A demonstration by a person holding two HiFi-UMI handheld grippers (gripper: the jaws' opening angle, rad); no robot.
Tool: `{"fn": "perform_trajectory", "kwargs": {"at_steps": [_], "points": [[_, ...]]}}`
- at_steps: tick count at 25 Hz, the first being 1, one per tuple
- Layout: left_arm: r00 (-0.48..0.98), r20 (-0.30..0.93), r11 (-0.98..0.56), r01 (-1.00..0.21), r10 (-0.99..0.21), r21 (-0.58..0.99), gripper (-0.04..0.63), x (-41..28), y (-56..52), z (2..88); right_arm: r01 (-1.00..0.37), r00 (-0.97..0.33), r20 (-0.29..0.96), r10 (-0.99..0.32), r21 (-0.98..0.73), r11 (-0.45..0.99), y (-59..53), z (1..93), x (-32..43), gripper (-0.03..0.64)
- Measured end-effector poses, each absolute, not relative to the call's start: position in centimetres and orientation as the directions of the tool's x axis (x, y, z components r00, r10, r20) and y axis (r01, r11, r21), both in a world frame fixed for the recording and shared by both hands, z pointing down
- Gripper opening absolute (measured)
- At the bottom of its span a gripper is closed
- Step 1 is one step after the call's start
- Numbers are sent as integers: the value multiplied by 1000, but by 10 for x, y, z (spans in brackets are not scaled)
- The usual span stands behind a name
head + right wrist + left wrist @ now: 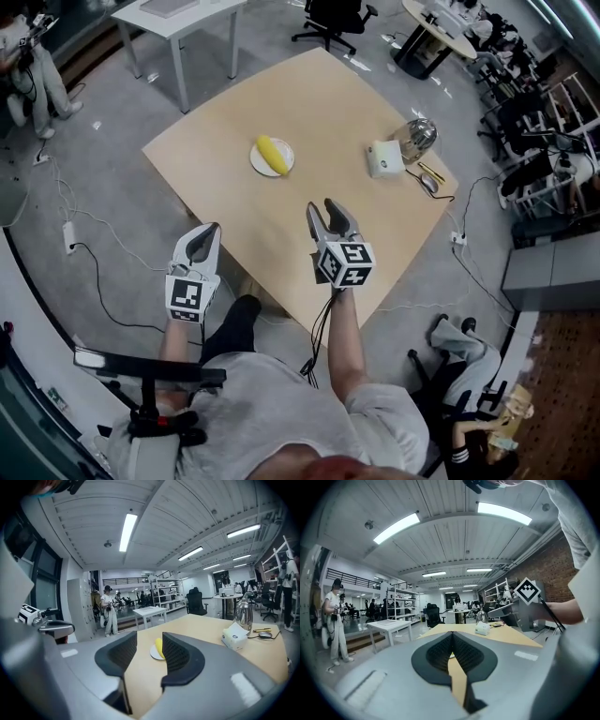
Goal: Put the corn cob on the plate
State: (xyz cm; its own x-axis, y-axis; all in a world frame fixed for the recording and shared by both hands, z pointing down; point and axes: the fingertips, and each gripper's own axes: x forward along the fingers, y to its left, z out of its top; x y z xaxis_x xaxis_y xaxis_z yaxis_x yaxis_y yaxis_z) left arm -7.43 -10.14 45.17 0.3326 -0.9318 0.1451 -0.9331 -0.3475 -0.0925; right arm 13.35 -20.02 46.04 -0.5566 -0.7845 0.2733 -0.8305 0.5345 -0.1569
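A yellow corn cob (273, 155) lies on a small white plate (257, 165) toward the far side of the tan table (281, 225). Over the table's near part, my right gripper (330, 219) points at the plate from some way short of it. Its jaws are open and empty. In the right gripper view the corn cob (159, 647) and plate (153, 655) show far off through the gap of the right gripper (149, 641). My left gripper (202, 242) hangs off the table's near left edge, over the floor. In its own view the left gripper (452, 637) has its pads meeting at the tips, with nothing between them.
A white tissue box (384, 159), a metal kettle (417, 139) and a mouse (428, 184) sit at the table's right corner. A white table (178, 14) and office chairs (333, 19) stand beyond. A person (33, 70) stands at far left. Cables (84, 244) run over the floor.
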Motion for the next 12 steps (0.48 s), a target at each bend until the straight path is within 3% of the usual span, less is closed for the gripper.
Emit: {"fn": "perform_trajectory", "kwargs": {"at_steps": [12], "points": [[302, 116, -314, -943, -946, -113, 20, -82, -56, 426, -836, -549, 229, -804, -136, 532, -149, 436, 141, 168]]}}
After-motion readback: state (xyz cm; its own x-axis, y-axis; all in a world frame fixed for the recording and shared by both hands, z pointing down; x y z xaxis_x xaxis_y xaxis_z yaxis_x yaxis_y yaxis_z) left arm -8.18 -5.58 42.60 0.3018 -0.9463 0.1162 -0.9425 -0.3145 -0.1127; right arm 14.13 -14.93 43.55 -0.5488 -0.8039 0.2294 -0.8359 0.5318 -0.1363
